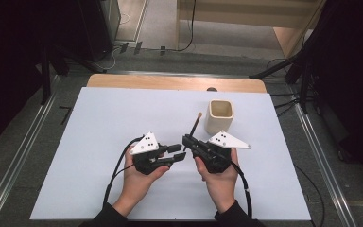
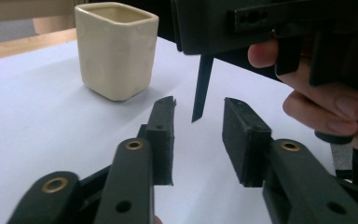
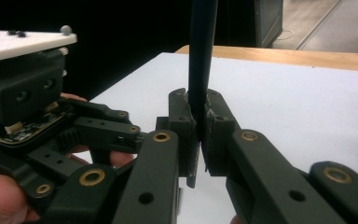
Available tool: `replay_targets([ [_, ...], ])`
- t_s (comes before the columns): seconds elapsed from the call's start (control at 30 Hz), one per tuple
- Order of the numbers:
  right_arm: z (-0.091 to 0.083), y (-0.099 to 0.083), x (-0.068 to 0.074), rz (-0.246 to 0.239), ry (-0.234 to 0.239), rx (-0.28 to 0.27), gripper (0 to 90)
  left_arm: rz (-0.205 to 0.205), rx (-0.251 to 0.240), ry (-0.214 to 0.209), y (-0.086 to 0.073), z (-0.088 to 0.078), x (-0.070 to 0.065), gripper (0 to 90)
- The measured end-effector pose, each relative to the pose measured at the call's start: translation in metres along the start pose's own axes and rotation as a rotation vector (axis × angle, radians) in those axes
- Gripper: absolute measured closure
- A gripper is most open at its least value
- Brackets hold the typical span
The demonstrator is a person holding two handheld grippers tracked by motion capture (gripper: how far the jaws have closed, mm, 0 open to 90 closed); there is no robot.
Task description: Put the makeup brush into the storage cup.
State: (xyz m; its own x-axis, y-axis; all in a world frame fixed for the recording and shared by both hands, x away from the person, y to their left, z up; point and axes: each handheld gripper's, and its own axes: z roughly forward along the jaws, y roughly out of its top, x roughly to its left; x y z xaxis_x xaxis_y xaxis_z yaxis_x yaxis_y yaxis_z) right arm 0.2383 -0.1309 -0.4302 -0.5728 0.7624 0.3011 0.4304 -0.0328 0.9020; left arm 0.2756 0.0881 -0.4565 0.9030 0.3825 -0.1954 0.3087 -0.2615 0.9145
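Item: dark stick (image 1: 193, 128) mid-handover, cup (image 1: 220, 116) nearby.
R gripper (image 1: 187, 140) jaws clamp stick; L gripper (image 1: 178, 152) jaws open, empty; next, prob.: L closes on lower end.

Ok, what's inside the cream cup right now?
The cream cup shows pale inner walls and nothing sticking out of it; its bottom is hidden by the rim. The black stick is outside it, clamped in the right gripper.
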Motion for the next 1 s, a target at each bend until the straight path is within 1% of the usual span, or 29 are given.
replay_targets([
  [0.07, 0.001, -0.001, 0.002, -0.010, 0.006, 0.004, 85.5, -0.010, 0.002, -0.003, 0.001, 0.002, -0.001, 70.9],
  [0.13, 0.001, -0.001, 0.005, -0.013, 0.007, 0.003, 85.5, -0.002, 0.014, -0.011, 0.001, 0.003, -0.002, 73.0],
  [0.2, 0.001, 0.000, 0.006, -0.020, 0.007, 0.004, 85.5, 0.004, 0.026, -0.016, 0.002, 0.005, -0.003, 77.4],
  [0.23, 0.001, 0.000, 0.007, -0.024, 0.006, 0.005, 85.5, 0.006, 0.026, -0.013, 0.002, 0.004, -0.003, 82.6],
  [0.27, 0.001, 0.000, 0.007, -0.024, 0.006, 0.005, 85.5, 0.007, 0.024, -0.007, 0.002, 0.004, -0.003, 82.6],
  [0.3, 0.001, -0.001, 0.008, -0.026, 0.006, 0.004, 85.6, 0.006, 0.027, -0.009, 0.002, 0.004, -0.003, 85.1],
  [0.43, 0.002, -0.001, 0.008, -0.028, 0.004, 0.009, 85.5, 0.017, 0.040, -0.006, 0.002, 0.005, -0.005, 86.6],
  [0.53, 0.002, -0.001, 0.008, -0.026, 0.002, 0.004, 84.8, 0.025, 0.033, 0.001, 0.003, 0.005, -0.006, 87.0],
  [0.57, 0.001, 0.000, 0.009, -0.025, -0.003, -0.023, 68.7, 0.030, 0.036, 0.007, 0.003, 0.005, -0.006, 87.1],
  [0.6, 0.001, 0.000, 0.009, -0.025, -0.003, -0.023, 68.7, 0.036, 0.042, 0.012, 0.002, 0.005, -0.006, 87.1],
  [0.63, -0.001, 0.003, 0.009, -0.029, -0.028, -0.048, 54.8, 0.041, 0.044, 0.011, 0.000, 0.006, -0.006, 87.1],
  [0.67, -0.001, 0.003, 0.009, -0.029, -0.028, -0.048, 54.8, 0.041, 0.044, 0.011, 0.000, 0.006, -0.006, 87.1],
  [0.7, -0.005, 0.008, 0.008, -0.022, -0.034, -0.063, 51.4, 0.046, 0.050, 0.011, -0.001, 0.007, -0.007, 87.1],
  [0.83, -0.011, 0.013, 0.006, -0.027, -0.033, -0.084, 52.0, 0.057, 0.059, 0.003, -0.004, 0.010, -0.008, 87.1],
  [0.9, -0.014, 0.016, 0.006, -0.030, -0.032, -0.092, 55.0, 0.059, 0.066, 0.001, -0.006, 0.012, -0.010, 87.1],
  [1.0, -0.017, 0.019, 0.005, -0.013, -0.009, -0.093, 60.9, 0.070, 0.070, -0.007, -0.007, 0.015, -0.011, 87.1],
])
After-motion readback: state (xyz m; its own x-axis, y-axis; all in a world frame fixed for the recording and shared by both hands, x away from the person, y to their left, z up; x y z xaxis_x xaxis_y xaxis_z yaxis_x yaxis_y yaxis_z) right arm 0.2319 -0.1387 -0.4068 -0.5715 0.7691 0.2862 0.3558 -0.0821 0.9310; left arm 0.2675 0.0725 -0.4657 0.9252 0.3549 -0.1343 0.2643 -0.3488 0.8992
